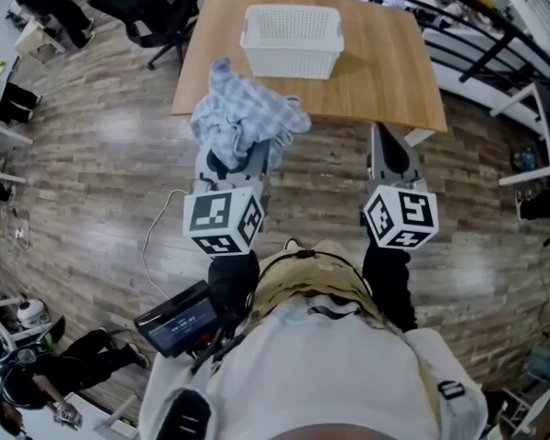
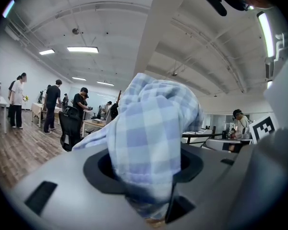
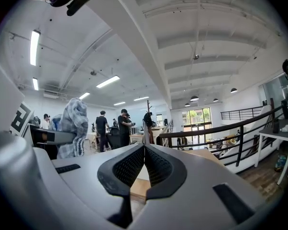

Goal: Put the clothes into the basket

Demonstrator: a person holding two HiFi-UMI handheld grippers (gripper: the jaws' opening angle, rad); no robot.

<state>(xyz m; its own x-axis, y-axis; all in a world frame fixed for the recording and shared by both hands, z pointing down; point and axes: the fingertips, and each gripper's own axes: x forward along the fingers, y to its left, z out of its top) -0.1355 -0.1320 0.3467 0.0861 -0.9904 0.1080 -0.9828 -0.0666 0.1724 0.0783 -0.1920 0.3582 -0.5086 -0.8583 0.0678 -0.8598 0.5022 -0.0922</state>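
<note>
A blue-and-white checked cloth [image 1: 245,113] is bunched up in my left gripper [image 1: 243,159], whose jaws are shut on it; it hangs over the near edge of the wooden table [image 1: 385,81]. In the left gripper view the cloth [image 2: 151,138] fills the gap between the jaws. A white slotted basket [image 1: 292,39] stands on the table beyond it. My right gripper [image 1: 386,148] is held level to the right, jaws shut with nothing between them [image 3: 144,164]. In the right gripper view the cloth [image 3: 73,126] shows at the left.
Black office chairs [image 1: 151,12] stand left of the table. A black railing [image 1: 495,44] runs at the right, with a white desk frame [image 1: 536,145] beside it. People stand at desks [image 2: 53,104] farther off. Wood floor lies around me.
</note>
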